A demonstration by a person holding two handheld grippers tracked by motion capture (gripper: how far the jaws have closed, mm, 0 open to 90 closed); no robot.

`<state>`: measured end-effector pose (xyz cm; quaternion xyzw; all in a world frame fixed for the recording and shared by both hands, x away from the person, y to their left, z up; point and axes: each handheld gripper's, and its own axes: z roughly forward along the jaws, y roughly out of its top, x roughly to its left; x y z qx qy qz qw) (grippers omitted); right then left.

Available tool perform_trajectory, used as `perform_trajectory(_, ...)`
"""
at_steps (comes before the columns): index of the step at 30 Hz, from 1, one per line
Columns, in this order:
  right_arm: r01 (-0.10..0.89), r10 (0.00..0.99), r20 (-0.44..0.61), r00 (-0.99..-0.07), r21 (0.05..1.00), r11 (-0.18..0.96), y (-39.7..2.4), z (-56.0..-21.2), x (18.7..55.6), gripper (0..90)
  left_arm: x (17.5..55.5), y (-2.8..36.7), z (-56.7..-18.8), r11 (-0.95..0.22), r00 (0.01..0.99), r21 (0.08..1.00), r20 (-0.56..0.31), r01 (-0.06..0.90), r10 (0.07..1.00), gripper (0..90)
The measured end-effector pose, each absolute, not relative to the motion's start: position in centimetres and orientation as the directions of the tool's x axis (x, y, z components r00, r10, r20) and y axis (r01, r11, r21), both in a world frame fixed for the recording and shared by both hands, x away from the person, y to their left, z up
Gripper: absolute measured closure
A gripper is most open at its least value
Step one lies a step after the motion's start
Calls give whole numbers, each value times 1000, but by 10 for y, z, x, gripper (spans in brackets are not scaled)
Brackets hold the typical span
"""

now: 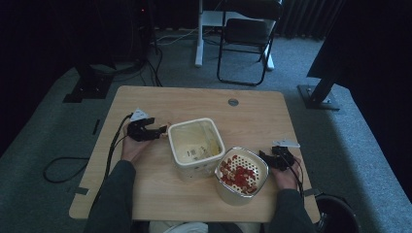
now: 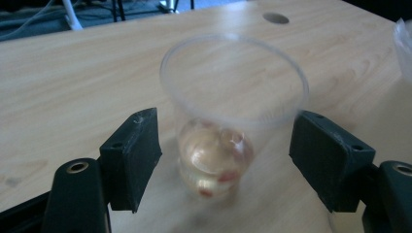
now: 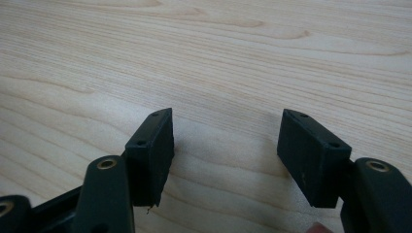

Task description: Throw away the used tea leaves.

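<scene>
You'll find nothing readable here: the small dark marks inside the white tub [image 1: 196,145] are too blurred to make out as text.

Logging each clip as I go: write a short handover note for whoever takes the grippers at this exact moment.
Left gripper: open, fingers either side of a clear plastic cup standing upright on the table; whether they touch it is unclear. Cup holds a little pale stuff with red bits.
Right gripper: open, empty, over bare wood beside the colander of red pieces.
White square container: centre of table, nearly empty.
Done: nothing gripped yet.
Left: probably close on the cup, then carry on.
</scene>
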<state>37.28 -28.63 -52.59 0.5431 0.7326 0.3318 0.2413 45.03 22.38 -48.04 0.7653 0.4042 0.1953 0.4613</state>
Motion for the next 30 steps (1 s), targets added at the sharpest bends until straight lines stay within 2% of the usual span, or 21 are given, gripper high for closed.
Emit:
perform_trajectory(8,636,956,7,-293,748,189,-286,-526,373,374,465,208,-488,-245,577,857,-73,454,814,203)
perform_trajectory(11,636,956,7,-293,748,189,-286,-526,373,375,467,206,-492,-220,564,863,-89,456,821,225)
perform_trajectory(13,636,956,7,-293,748,189,-286,-526,373,374,467,204,-491,-210,544,868,-81,451,835,300)
perform_trajectory(16,636,956,7,-293,748,189,-286,-526,373,374,466,202,-491,-217,533,871,-60,440,844,336)
perform_trajectory(24,636,955,7,-295,748,191,-286,-526,373,368,460,211,-474,-202,548,894,-57,400,834,351)
perform_trajectory(27,638,956,6,-293,746,191,-286,-526,373,338,457,217,-467,-192,558,899,-68,394,827,352)
perform_trajectory(30,641,952,6,-305,741,201,-286,-526,373,270,453,222,-459,-204,572,900,-60,385,818,355)
